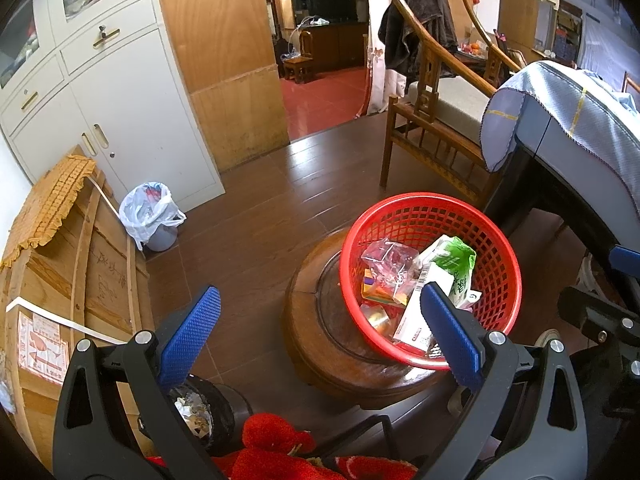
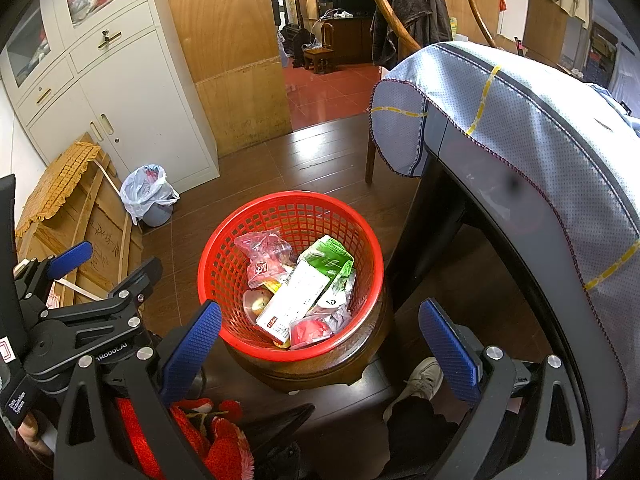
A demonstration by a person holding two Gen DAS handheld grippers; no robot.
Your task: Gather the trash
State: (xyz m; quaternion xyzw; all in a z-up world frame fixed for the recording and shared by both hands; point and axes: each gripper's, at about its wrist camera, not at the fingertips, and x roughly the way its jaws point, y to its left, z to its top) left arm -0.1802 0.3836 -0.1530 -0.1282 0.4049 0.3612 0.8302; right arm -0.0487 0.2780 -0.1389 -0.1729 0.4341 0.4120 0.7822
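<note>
A red mesh basket [image 1: 500,240] [image 2: 224,264] stands on a round dark wooden stool [image 1: 320,340] [image 2: 320,372]. It holds trash: a green and white carton [image 1: 452,264] [image 2: 308,284], a clear pink plastic wrapper [image 1: 390,258] [image 2: 264,256], a white and red box [image 1: 412,320] and other small packets. My left gripper [image 1: 320,336] is open and empty, above and to the left of the basket. My right gripper [image 2: 320,348] is open and empty, above the basket's near rim. The left gripper also shows in the right wrist view [image 2: 72,292].
A small bin lined with a white plastic bag [image 1: 150,216] [image 2: 148,194] stands by the white cabinet [image 1: 100,100]. A wooden crate [image 1: 68,280] is at left. A cloth-covered table [image 2: 520,140] is at right, a wooden chair [image 1: 432,100] behind it. A dark bin with paper [image 1: 196,412] is below.
</note>
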